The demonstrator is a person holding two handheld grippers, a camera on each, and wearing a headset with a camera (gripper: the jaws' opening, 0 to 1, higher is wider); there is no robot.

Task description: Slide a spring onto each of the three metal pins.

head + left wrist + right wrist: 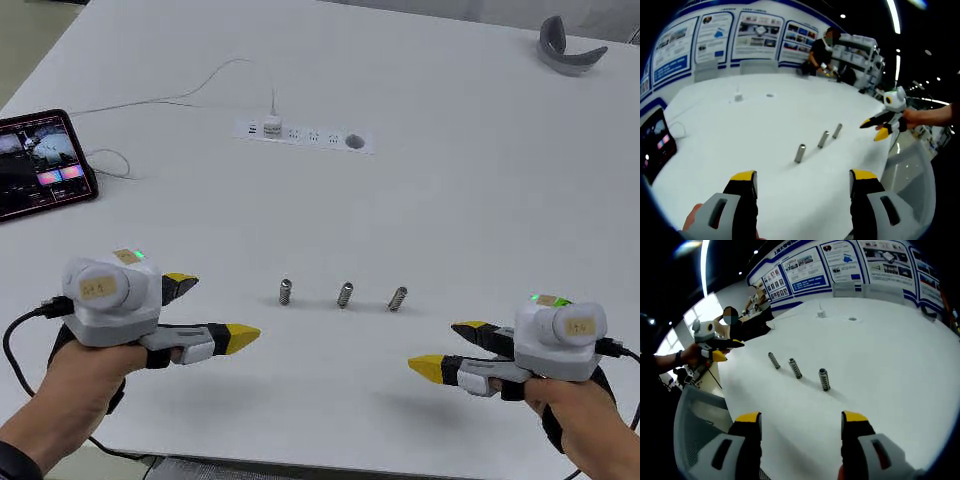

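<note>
Left gripper (222, 307) and right gripper (436, 346), fingers (235, 337) wide, flank three pins (345, 294) on white table (450, 200).

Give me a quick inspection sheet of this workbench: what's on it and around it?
Surface: white table, mostly bare.
Job's things: three short metal pins in a row, each with a coiled spring on it.
Clutter: black tablet with lit screen; white power strip; grey curved band.
Grippers: left yellow-tipped tongs and right yellow-tipped tongs open, empty.
Cables: thin white cable from the strip's plug; black cable at the left tongs.
Surroundings: blue-and-white wall posters; a person at a far bench.
</note>
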